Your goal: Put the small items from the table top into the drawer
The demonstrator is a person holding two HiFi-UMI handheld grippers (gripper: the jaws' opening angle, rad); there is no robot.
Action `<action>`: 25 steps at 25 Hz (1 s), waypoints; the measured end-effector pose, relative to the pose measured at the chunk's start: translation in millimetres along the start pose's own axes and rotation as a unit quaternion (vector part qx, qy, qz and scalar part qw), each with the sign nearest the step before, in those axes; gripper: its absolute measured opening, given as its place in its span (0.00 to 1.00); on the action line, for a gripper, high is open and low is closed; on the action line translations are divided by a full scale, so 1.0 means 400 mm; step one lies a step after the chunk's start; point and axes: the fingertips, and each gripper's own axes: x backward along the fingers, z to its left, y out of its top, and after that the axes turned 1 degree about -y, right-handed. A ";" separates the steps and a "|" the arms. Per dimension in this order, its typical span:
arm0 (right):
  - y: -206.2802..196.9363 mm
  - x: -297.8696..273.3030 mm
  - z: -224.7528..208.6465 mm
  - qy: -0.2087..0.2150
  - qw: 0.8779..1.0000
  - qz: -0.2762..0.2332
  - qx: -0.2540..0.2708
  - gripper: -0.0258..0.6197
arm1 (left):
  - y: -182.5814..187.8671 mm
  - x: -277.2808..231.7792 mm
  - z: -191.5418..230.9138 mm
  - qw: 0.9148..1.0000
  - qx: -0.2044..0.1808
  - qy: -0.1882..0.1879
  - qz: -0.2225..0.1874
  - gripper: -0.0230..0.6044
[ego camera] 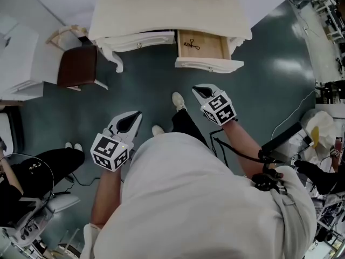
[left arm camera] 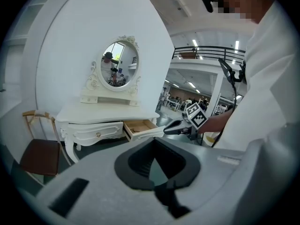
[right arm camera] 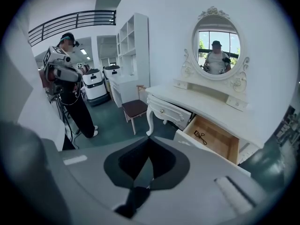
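So, the cream-white carved wooden bench has its pale wooden drawer open. On the left gripper and right gripper, jaws together, empty. The small black scissor-like metal tool lies inside; probably light, stiff, grab the handles.

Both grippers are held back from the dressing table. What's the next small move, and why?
Probably step forward and bring the right gripper to the front of the open drawer to push it shut. The table top shows no small items, a small dark tool already lies in the drawer, and both it and the left gripper are shut and empty.
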 end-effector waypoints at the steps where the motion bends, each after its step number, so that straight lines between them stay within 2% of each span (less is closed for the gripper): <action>1: 0.005 0.002 0.008 0.001 1.000 -0.002 0.000 0.04 | -0.001 0.001 0.002 1.000 -0.001 -0.002 0.000 0.04; 15: 0.038 0.059 0.146 0.016 0.999 -0.026 0.018 0.04 | -0.045 0.074 -0.044 1.000 -0.013 0.004 -0.002 0.04; 25: 0.072 0.051 0.170 0.035 0.998 -0.032 0.034 0.04 | -0.050 0.076 -0.042 1.000 -0.002 0.015 -0.001 0.04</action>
